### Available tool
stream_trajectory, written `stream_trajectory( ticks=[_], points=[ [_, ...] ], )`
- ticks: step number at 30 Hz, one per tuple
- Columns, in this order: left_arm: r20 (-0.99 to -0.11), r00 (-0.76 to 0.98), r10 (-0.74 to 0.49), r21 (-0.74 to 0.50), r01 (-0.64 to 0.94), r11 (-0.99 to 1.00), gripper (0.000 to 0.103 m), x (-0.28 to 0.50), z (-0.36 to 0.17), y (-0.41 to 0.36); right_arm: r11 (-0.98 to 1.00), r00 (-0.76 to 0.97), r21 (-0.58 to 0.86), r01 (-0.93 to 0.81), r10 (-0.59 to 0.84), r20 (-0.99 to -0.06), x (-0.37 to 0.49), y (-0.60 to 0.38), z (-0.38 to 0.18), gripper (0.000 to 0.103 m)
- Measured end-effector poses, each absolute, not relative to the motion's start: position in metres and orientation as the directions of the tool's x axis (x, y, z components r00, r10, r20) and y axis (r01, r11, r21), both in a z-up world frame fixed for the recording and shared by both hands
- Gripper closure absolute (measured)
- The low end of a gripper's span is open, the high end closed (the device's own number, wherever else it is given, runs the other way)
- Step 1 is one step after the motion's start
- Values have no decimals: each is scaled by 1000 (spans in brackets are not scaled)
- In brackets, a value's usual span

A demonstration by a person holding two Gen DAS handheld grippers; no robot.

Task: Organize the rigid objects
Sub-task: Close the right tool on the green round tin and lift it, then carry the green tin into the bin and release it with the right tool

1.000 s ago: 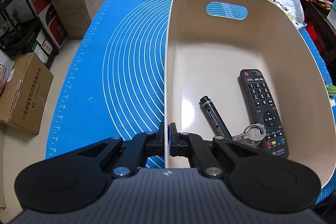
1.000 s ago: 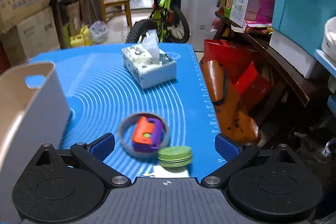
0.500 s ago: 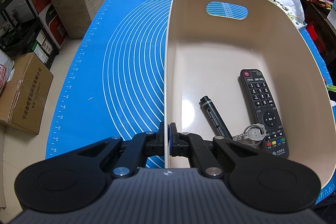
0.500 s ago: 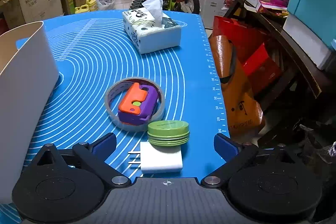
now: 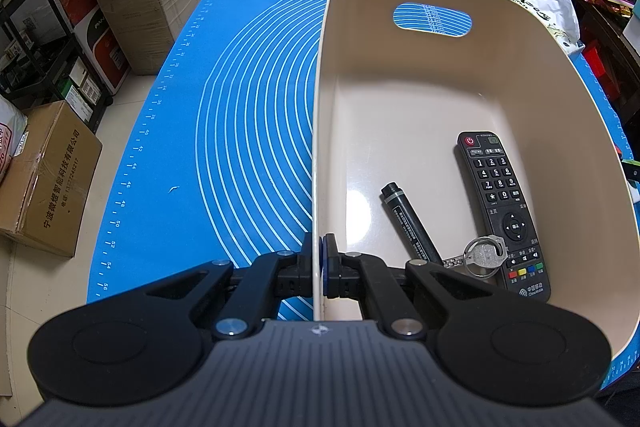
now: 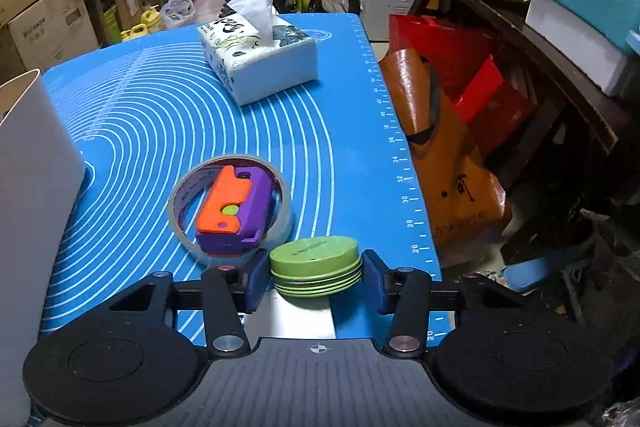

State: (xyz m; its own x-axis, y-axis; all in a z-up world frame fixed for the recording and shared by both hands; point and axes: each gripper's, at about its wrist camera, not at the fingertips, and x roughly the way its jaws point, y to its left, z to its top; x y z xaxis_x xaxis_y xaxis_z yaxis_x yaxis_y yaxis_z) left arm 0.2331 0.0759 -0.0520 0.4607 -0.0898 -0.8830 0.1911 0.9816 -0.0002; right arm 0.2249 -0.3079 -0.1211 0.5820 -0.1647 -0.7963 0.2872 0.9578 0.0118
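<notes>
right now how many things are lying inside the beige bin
3: a remote along the right side, a black marker left of it, and a key ring at the remote's near end. The tongs may hide more.

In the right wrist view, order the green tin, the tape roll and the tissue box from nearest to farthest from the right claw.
1. Green tin: between the right claw's closing jaws.
2. Tape roll: just beyond, left, ringing an orange-purple toy.
3. Tissue box: far across the mat.
</notes>
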Motion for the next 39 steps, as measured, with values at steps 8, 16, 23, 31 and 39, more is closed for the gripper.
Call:
stream_trajectory(
  ticks=[8,16,23,31,39],
  points=[
    [-883,461,-90,0,191,982,99,233,-52,76,966,607,-38,254,-190,-772,217,-299,-107,49],
    [-883,460,-89,0,190,982,99,233,-52,76,959,669,-34,282,-222,-710,208,-287,-72,49],
    [-884,460,-85,5,192,981,99,233,-52,76,968,766,18,252,-188,-615,205,-257,-36,49],
    [-884,460,-86,4,192,981,99,233,-52,76,988,846,76,132,-72,-528,217,-204,-4,49],
    [-884,461,-83,9,194,981,99,233,-52,75,998,836,59,-17,47,-547,237,-125,-2,49]
  ],
)
